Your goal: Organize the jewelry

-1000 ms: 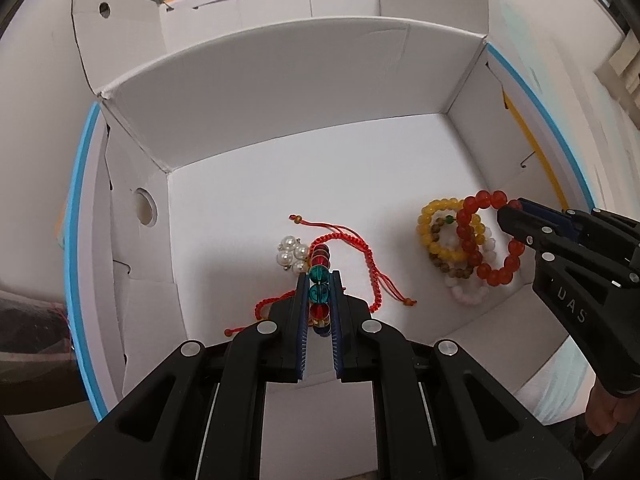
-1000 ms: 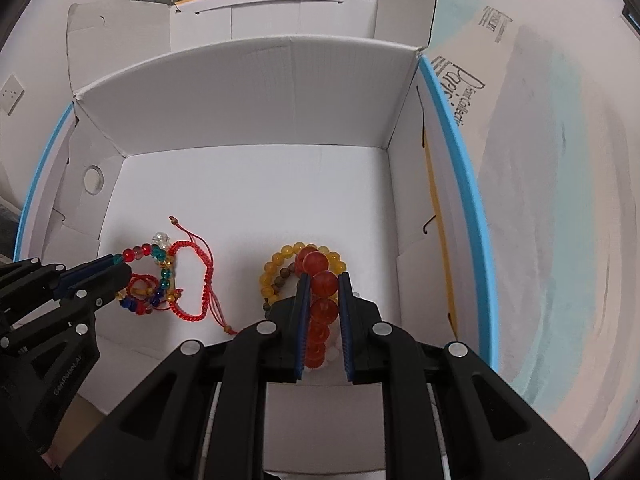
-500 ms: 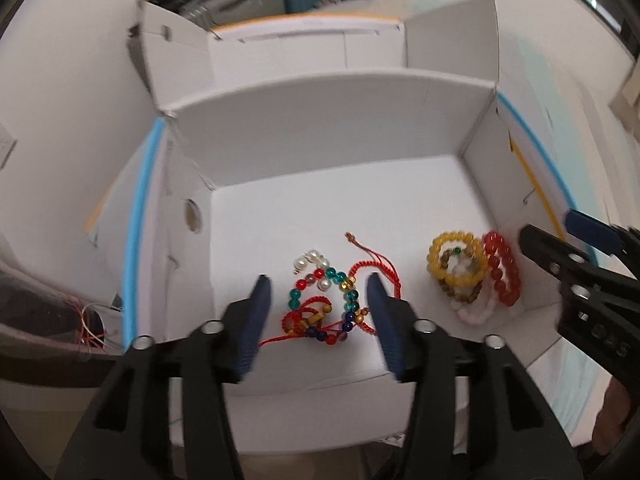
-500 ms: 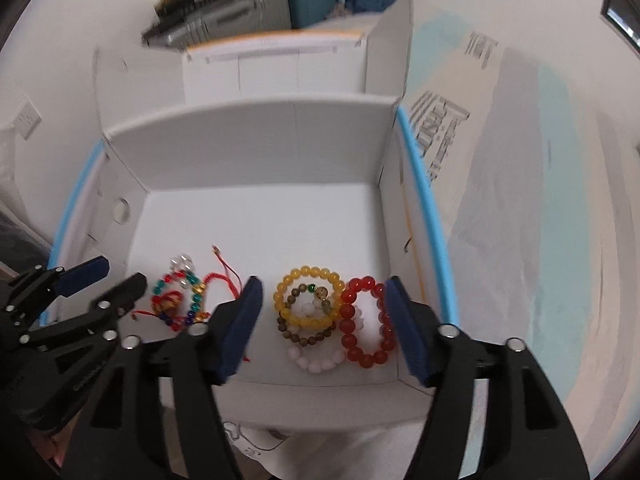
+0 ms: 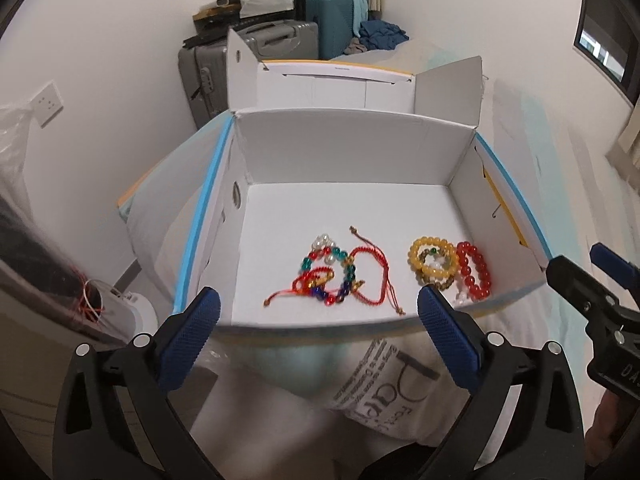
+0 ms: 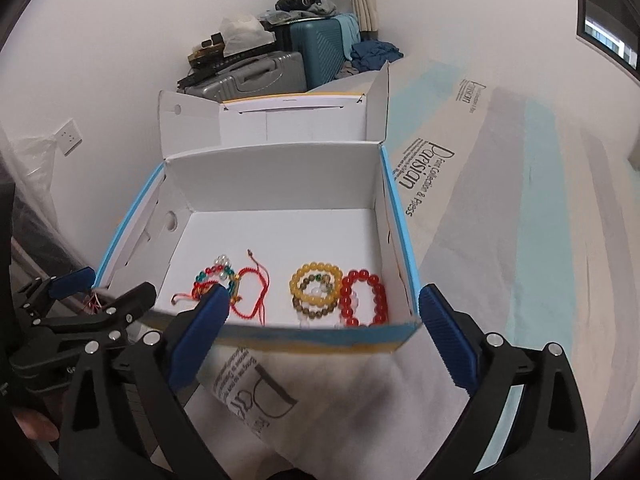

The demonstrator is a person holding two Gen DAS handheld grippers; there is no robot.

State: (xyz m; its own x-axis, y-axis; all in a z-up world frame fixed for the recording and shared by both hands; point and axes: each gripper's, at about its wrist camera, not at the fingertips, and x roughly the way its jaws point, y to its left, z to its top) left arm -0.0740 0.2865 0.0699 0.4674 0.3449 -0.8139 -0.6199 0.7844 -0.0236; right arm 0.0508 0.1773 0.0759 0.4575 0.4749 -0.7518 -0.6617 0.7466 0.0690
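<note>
An open white box with blue edges holds the jewelry. On its floor at the left lie a multicoloured bead bracelet and a red cord bracelet, tangled together. At the right lie a yellow bead bracelet and a red bead bracelet, over a brown and a white one. My left gripper is open and empty, in front of the box. My right gripper is open and empty, also in front of it.
The box sits on a bed with a white and pale blue cover. The box's lid stands behind it. Suitcases piled with clothes stand against the back wall. A wall socket is at the left.
Both grippers let go of their bracelets, opened wide and drew back out of the box. The multicoloured and red bead bracelets now lie on the box floor.
</note>
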